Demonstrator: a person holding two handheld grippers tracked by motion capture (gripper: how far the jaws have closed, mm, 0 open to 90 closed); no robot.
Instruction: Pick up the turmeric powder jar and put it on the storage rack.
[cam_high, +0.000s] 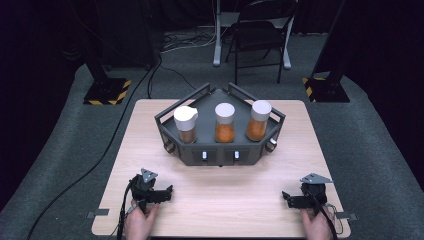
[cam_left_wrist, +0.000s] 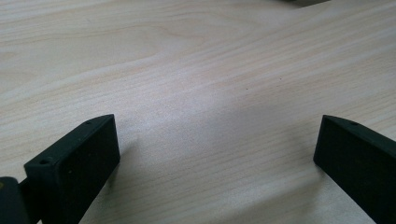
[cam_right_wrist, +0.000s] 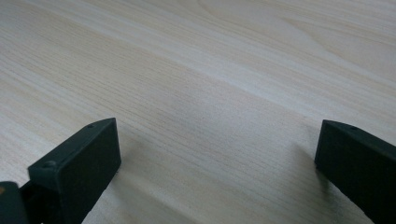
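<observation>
A dark grey angular rack (cam_high: 220, 155) stands at the middle of the wooden table (cam_high: 220, 200). It holds three clear jars with white lids: the left jar (cam_high: 186, 125) with brownish contents, the middle jar (cam_high: 224, 123) and the right jar (cam_high: 258, 120) with orange contents. My left gripper (cam_high: 167, 192) rests on the table near the front left, held by a hand. Its jaws stand wide apart over bare wood (cam_left_wrist: 215, 140). My right gripper (cam_high: 286, 197) rests near the front right, also open, with nothing between the jaws (cam_right_wrist: 217, 144).
A folding chair (cam_high: 260, 35) and a metal stand post (cam_high: 218, 35) are on the grey floor beyond the table. Two black bases with yellow-black tape (cam_high: 106, 92) (cam_high: 325, 90) flank the far corners. A black cable (cam_high: 100, 155) runs along the floor at left.
</observation>
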